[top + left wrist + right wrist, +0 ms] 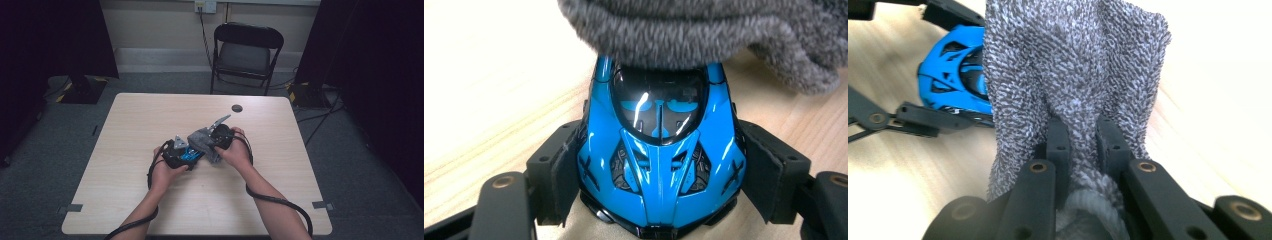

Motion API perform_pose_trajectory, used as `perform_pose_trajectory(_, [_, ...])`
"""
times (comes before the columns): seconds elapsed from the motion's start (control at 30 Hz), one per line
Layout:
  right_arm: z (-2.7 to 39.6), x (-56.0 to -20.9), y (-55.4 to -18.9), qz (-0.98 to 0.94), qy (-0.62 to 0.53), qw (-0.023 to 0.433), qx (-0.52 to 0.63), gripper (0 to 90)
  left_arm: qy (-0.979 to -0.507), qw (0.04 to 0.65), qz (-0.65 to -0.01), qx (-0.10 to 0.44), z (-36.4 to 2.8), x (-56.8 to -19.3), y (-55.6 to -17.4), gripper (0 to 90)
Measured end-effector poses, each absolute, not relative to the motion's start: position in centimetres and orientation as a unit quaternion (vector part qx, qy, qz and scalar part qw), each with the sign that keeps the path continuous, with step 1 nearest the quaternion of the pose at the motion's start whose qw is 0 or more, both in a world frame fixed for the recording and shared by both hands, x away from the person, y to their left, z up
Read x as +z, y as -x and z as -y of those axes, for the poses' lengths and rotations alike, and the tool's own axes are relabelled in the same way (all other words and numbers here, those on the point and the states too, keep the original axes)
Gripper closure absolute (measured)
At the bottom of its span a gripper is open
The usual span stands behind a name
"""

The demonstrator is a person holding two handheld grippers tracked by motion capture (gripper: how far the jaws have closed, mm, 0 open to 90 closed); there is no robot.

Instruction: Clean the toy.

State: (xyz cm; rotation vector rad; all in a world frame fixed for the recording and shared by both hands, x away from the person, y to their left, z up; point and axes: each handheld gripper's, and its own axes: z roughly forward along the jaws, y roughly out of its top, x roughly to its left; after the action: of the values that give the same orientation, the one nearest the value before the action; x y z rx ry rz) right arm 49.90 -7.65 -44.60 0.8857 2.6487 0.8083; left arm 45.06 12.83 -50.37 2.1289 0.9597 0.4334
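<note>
A glossy blue toy car (659, 165) with a black windscreen sits between the two pads of my left gripper (659, 175), which press on its sides. From above, the blue toy car (189, 155) lies at the table's middle with my left gripper (184, 156) around it. My right gripper (1084, 137) is shut on a grey towelling cloth (1073, 75), which hangs over the blue toy car (955, 75) and hides its right part. The grey cloth (704, 30) covers the car's far end in the left gripper view. From above, the grey cloth (202, 142) lies beside my right gripper (214, 145).
The light wooden table (150, 120) has bare room all around the hands. A small dark round disc (237, 108) lies near the far edge. A black folding chair (246, 52) stands behind the table. Cables trail from both grippers off the near edge.
</note>
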Motion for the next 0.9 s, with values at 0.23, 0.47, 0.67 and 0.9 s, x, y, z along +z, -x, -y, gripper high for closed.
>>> perform_pose_trajectory(0.23, [8.9, -44.5, -50.8, -0.897, -0.326, 0.116, 0.275, 79.8, -0.831, 0.374, -0.375, 0.169, -12.8, -50.4, -45.0, 25.6])
perform_pose_trajectory(0.47, [9.4, -44.5, -51.2, -0.893, -0.335, 0.113, 0.278, 79.8, -0.831, 0.375, -0.375, 0.169, -12.8, -50.4, -45.0, 25.6])
perform_pose_trajectory(0.67, [9.8, -44.1, -51.6, -0.892, -0.343, 0.125, 0.266, 79.9, -0.831, 0.374, -0.375, 0.169, -12.8, -50.4, -45.0, 25.6])
perform_pose_trajectory(0.9, [10.9, -44.5, -52.1, -0.89, -0.35, 0.124, 0.263, 79.9, -0.831, 0.374, -0.375, 0.169, -12.8, -50.4, -45.1, 25.5])
